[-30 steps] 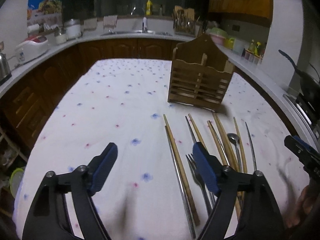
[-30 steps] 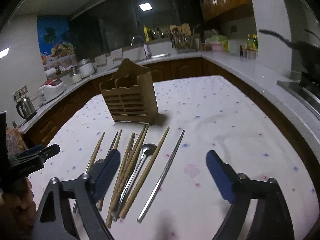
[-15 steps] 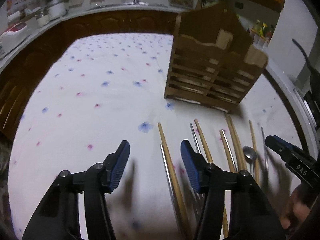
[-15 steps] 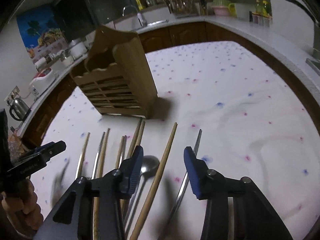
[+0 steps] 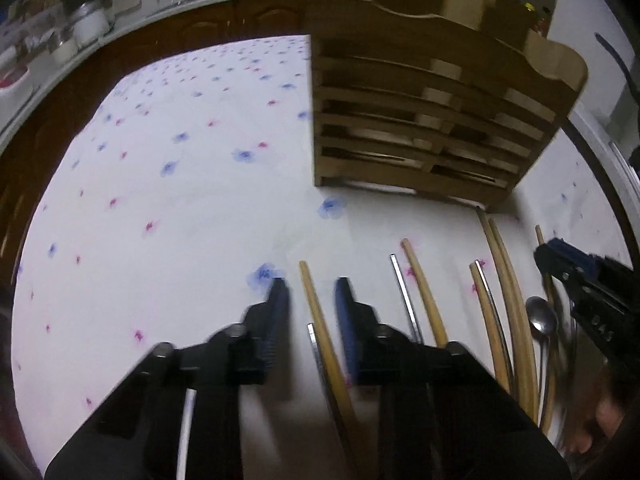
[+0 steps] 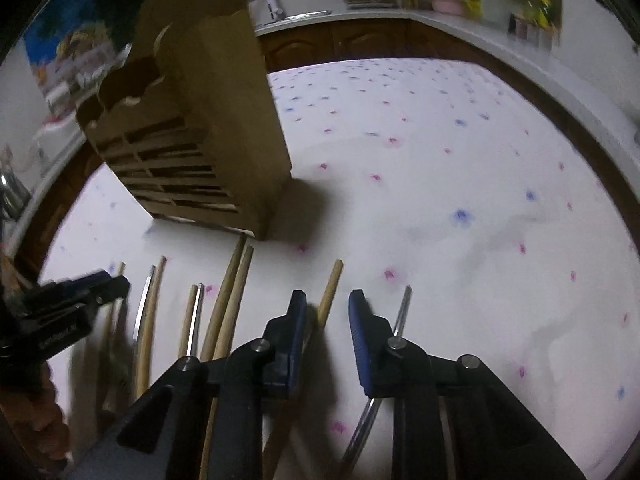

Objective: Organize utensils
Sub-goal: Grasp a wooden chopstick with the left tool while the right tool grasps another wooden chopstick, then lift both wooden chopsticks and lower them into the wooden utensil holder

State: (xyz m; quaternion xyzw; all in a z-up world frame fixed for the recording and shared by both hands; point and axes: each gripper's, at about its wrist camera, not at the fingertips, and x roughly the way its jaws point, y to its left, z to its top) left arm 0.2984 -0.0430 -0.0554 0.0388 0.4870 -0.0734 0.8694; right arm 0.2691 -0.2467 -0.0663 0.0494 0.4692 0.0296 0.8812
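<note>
A wooden slatted utensil holder (image 5: 432,120) stands on the flowered cloth; it also shows in the right wrist view (image 6: 192,140). Several wooden and metal chopsticks, a fork and a spoon (image 5: 541,320) lie in a row in front of it. My left gripper (image 5: 311,292) is low over the leftmost wooden chopstick (image 5: 316,308), jaws narrowly apart on either side of it. My right gripper (image 6: 327,304) straddles a wooden chopstick (image 6: 330,292) near the row's right end, jaws narrowly apart. A metal chopstick (image 6: 400,316) lies just right of it.
The table's white flowered cloth (image 5: 160,200) stretches to the left and far side. Dark wooden cabinets and a white counter (image 6: 460,24) with kitchen items ring the table. The other gripper shows at each view's edge (image 5: 588,292) (image 6: 64,304).
Both grippers have dropped down and forward toward the row of utensils, and their jaws have narrowed from wide open to a small gap around one chopstick each.
</note>
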